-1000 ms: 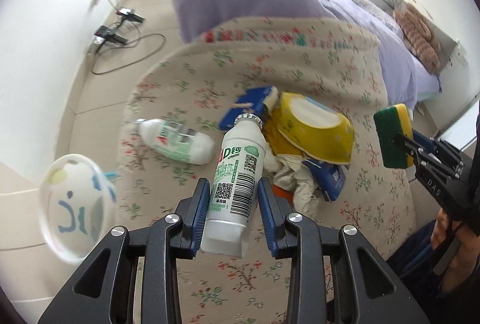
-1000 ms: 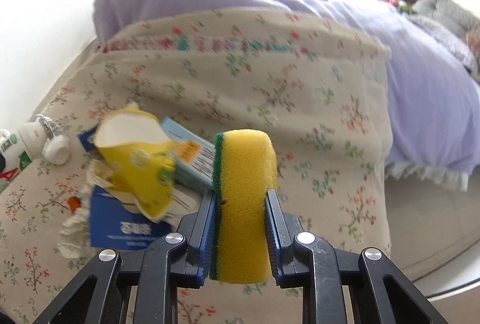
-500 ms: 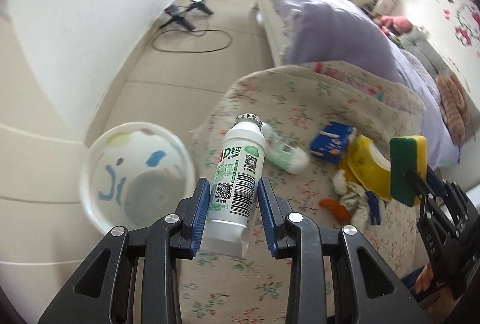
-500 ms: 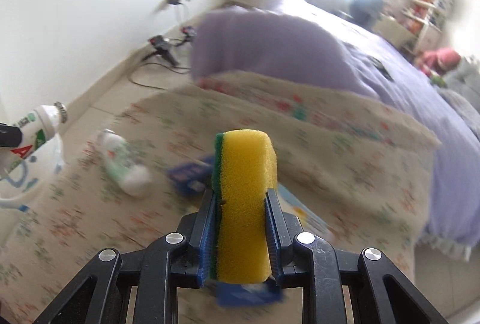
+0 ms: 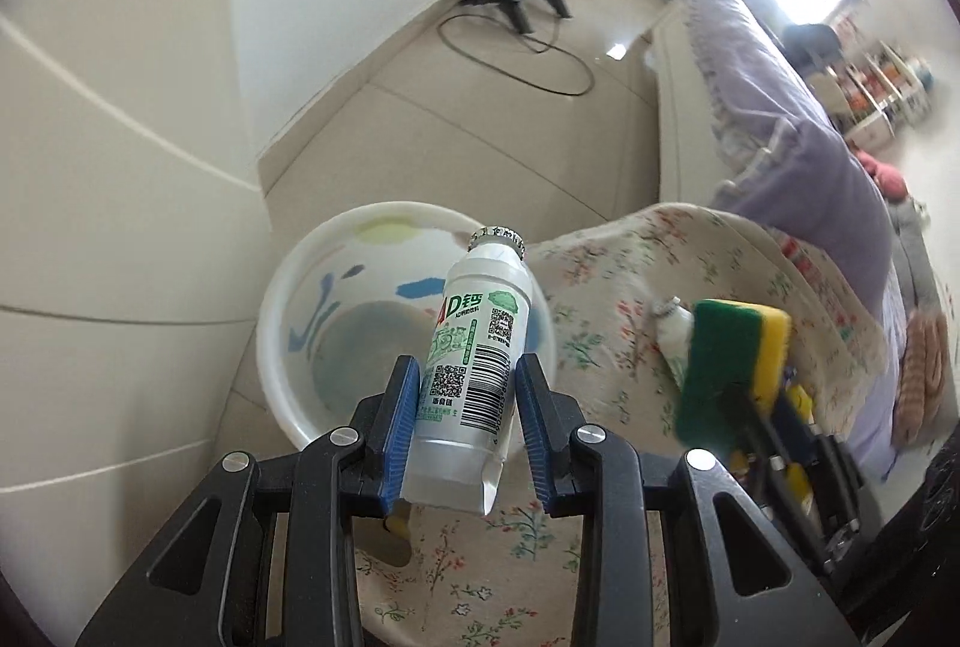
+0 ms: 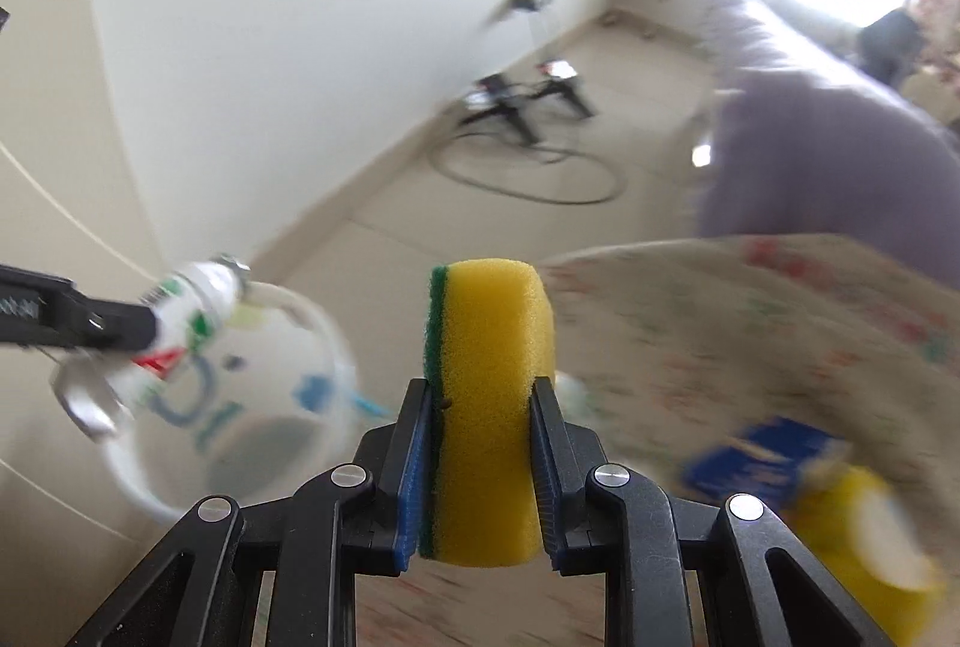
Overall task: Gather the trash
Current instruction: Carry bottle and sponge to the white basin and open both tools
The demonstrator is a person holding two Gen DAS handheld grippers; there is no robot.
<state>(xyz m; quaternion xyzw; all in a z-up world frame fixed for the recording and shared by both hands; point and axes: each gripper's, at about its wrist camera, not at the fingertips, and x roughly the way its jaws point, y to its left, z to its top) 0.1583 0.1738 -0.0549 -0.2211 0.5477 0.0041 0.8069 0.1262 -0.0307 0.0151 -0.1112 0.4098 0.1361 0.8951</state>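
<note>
My left gripper (image 5: 467, 410) is shut on a white drink bottle (image 5: 474, 356) with a green label, held over the right side of a white waste bin (image 5: 288, 311) on the floor. The bottle and bin (image 6: 150, 491) also show at the left of the right wrist view, blurred. My right gripper (image 6: 480, 443) is shut on a yellow and green sponge (image 6: 486, 407), which shows in the left wrist view (image 5: 729, 359) to the right of the bottle. Another white bottle (image 5: 669, 329) lies on the flowered cloth (image 5: 606, 287) behind the sponge.
A blue carton (image 6: 762, 461) and a yellow paper bowl (image 6: 870, 551) lie on the flowered cloth (image 6: 750, 317). A purple-covered bed (image 5: 804, 131) runs along the right. Black cables and chargers (image 5: 522, 5) lie on the floor by the white wall.
Both grippers have swung left from the cloth toward the bin. The bottle now hangs over the bin. The sponge has come closer beside the bottle.
</note>
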